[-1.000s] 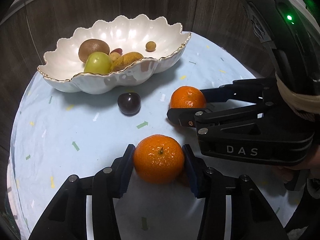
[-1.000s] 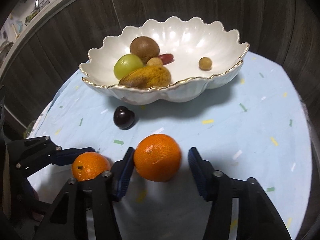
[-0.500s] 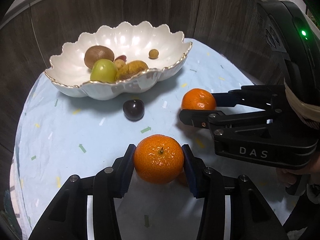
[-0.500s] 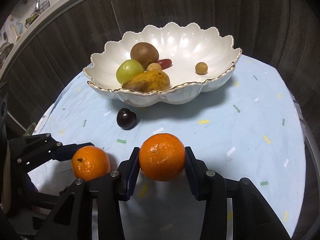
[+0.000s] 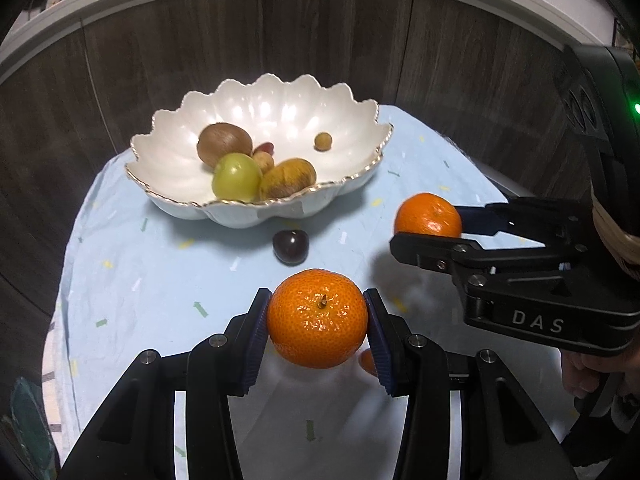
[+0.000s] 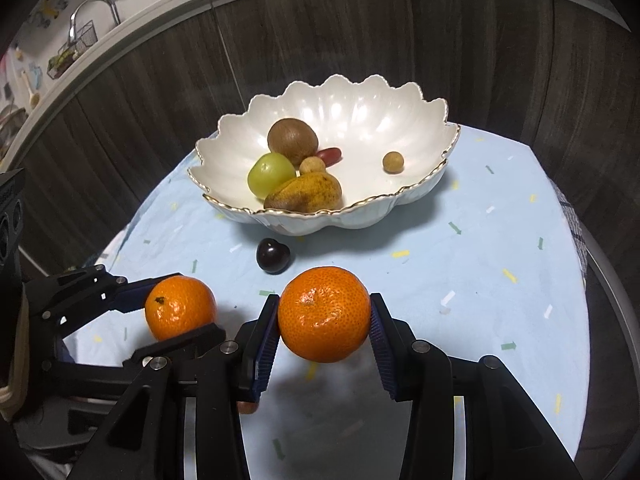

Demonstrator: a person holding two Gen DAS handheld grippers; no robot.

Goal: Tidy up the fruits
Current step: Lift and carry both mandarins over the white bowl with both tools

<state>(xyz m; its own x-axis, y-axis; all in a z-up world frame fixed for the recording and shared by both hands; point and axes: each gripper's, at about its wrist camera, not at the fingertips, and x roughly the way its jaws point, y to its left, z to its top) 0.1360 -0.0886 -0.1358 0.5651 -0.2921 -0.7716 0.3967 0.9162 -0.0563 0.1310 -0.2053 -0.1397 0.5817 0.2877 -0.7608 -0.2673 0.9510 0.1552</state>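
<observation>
Behind the kiwi [image 6: 292, 141] and green fruit [image 6: 271, 173], the red fruit [image 6: 330, 154] shows only one end. A small orange thing [image 5: 367, 361] under the left gripper [image 5: 317, 322] is mostly hidden — unidentifiable. The bowl [image 5: 256, 216] looks motion-blurred in the left wrist view — its fruits are soft-edged.

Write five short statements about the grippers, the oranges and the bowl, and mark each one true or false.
1. Each gripper holds an orange. True: the left gripper is shut on the stem-up orange, the right gripper on the other orange.
2. The white bowl is empty. False: it holds a kiwi, a green fruit and others.
3. The dark plum lies in the bowl. False: it sits on the blue cloth in front.
4. The bowl has a scalloped rim. True.
5. Both oranges rest in the bowl. False: neither has reached it.
</observation>
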